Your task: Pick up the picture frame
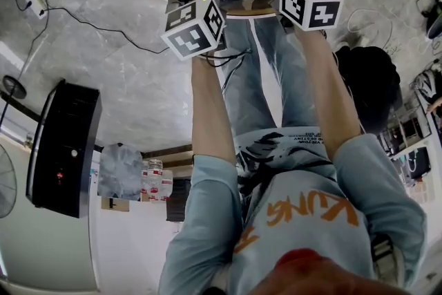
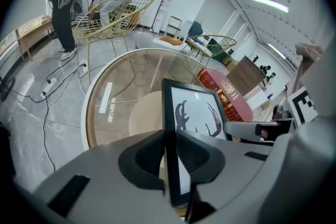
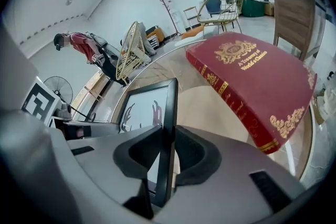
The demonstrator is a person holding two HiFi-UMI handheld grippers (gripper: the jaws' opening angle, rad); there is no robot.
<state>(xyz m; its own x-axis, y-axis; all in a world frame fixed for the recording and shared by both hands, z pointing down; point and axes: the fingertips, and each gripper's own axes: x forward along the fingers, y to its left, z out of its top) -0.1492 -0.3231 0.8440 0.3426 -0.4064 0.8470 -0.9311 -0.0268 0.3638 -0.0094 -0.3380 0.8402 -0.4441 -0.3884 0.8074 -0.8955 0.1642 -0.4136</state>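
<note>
- Closest to the lens in the left gripper view are the grey moulded jaws of my left gripper (image 2: 169, 152). Its dark pads are pressed on the left edge of the black-rimmed rectangular picture frame (image 2: 194, 113), which shows a stag silhouette on white.
- In the right gripper view, my right gripper (image 3: 168, 152) is clamped on the opposite edge in the same way.
- The picture frame stands upright between the two grippers, over the round glass-topped table (image 2: 86, 113). It is near the thick red hardback book with gold lettering (image 3: 252, 76).
- The frame's bottom edge is hidden behind the jaws, so I cannot tell whether it has left the glass.
- To lift it well, I judge that both hands should rise together at the same pace and tilt. Uneven motion would twist the thin frame or let it pivot in the pads.
- I would squeeze firmly but not hard, go straight up, and stay clear of the book.
</note>
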